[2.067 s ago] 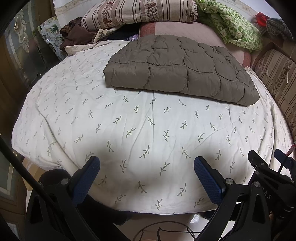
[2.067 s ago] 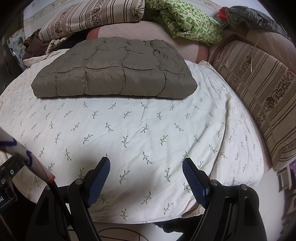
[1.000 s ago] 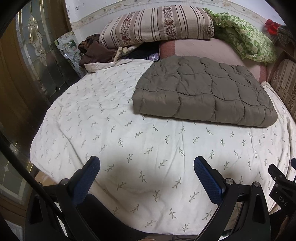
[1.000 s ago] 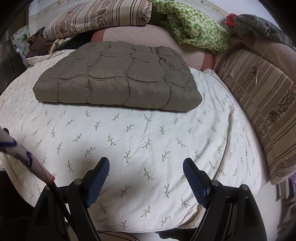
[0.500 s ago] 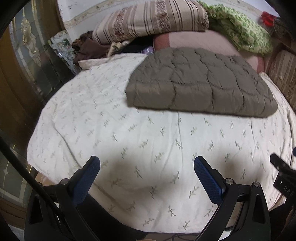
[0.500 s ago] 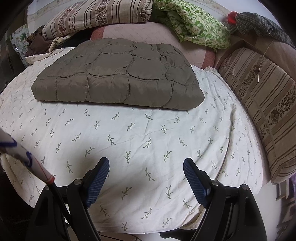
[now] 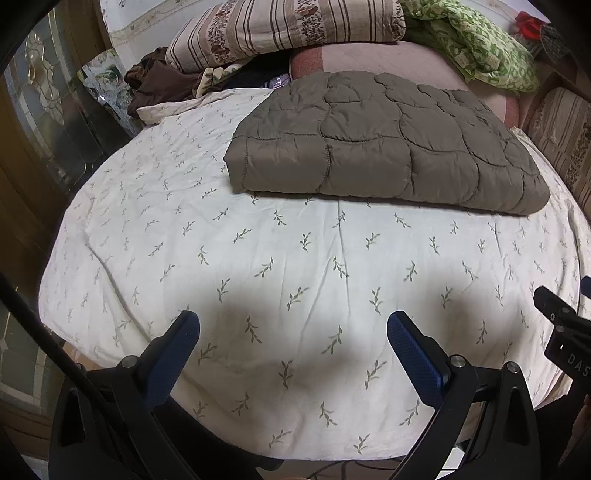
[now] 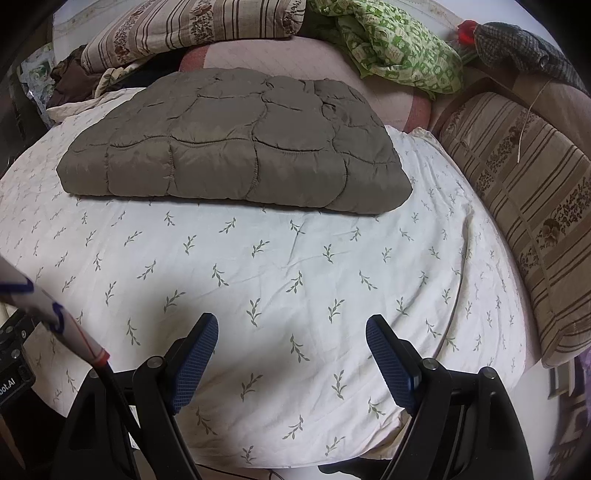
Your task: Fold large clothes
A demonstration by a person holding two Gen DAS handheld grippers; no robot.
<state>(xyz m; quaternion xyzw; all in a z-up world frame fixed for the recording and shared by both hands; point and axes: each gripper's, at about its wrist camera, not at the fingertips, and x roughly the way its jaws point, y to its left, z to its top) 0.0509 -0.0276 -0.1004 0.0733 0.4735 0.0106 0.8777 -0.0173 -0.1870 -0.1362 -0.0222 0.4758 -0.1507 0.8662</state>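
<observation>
On leaf-print sheet point(image 7: 280, 258): folded quilted jacket point(image 7: 384, 144); both jaws spread, empty.

1. The folded olive-brown quilted padded garment point(image 7: 388, 144) point(image 8: 236, 151) lies on the far half of the white leaf-print bed sheet point(image 7: 280, 266) point(image 8: 295, 266).
2. The left gripper point(image 7: 293, 341) and right gripper point(image 8: 291, 345) hang over the sheet's near edge, well apart from the garment.
3. Behind the garment lies a pink cushion point(image 7: 388, 55) point(image 8: 295, 55), with a striped floral pillow point(image 7: 288, 26) point(image 8: 192, 26) on it at far left.
4. A green patterned cloth point(image 7: 476, 48) point(image 8: 399, 51) lies far right.
5. A striped brown bolster point(image 8: 528, 206) runs along the sheet's right side.
</observation>
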